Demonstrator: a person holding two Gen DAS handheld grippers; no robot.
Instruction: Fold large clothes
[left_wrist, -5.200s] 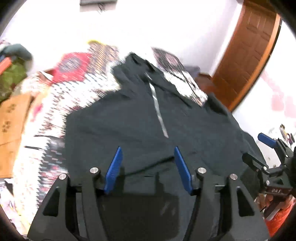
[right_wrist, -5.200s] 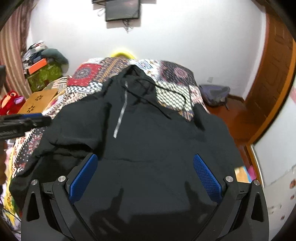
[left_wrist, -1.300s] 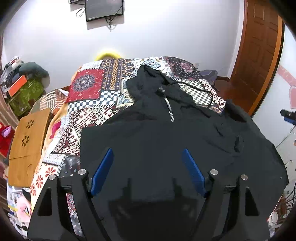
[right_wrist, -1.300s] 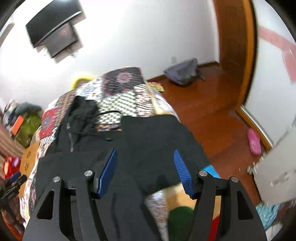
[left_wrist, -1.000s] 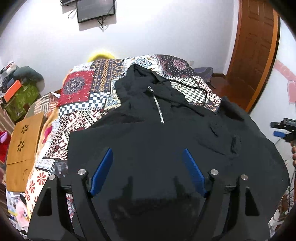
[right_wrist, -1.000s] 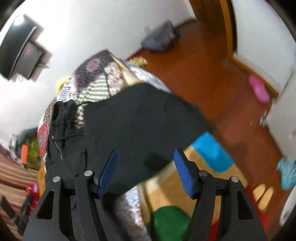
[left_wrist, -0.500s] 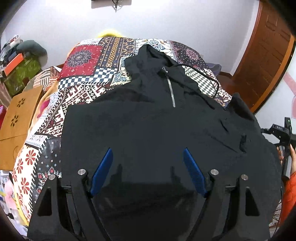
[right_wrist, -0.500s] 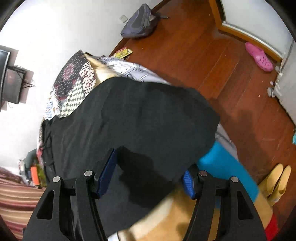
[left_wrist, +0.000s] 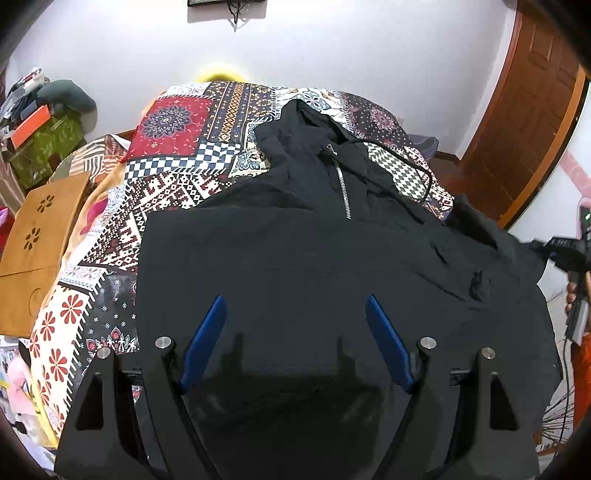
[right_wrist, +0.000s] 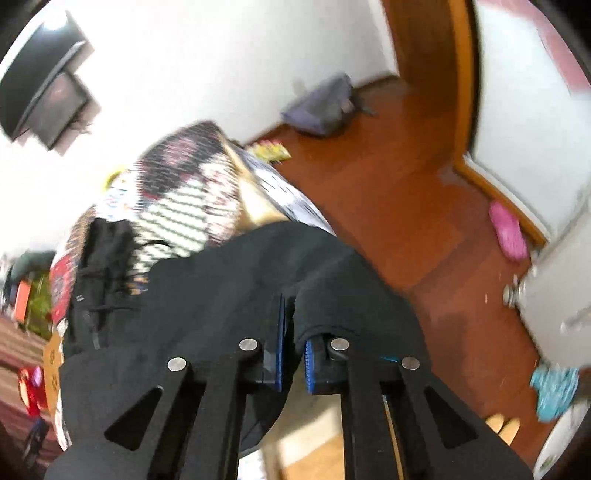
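hoodie (left_wrist: 295, 266): black, spread flat on patterned bed (left_wrist: 177, 177), hood toward far edge
right gripper (right_wrist: 293, 325): clenched on hoodie's right-edge fabric
left gripper (left_wrist: 295, 332): released, over near hem

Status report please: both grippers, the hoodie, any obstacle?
Left gripper open above black hoodie. Right gripper shut on its sleeve edge. No obstacle seen.

Home bedroom: bed under patchwork quilt (left_wrist: 192, 155), wall-mounted TV (right_wrist: 40, 96), wooden door (left_wrist: 528, 122), pink slipper (right_wrist: 508, 230) on wood floor (right_wrist: 399, 206), clutter in corner.
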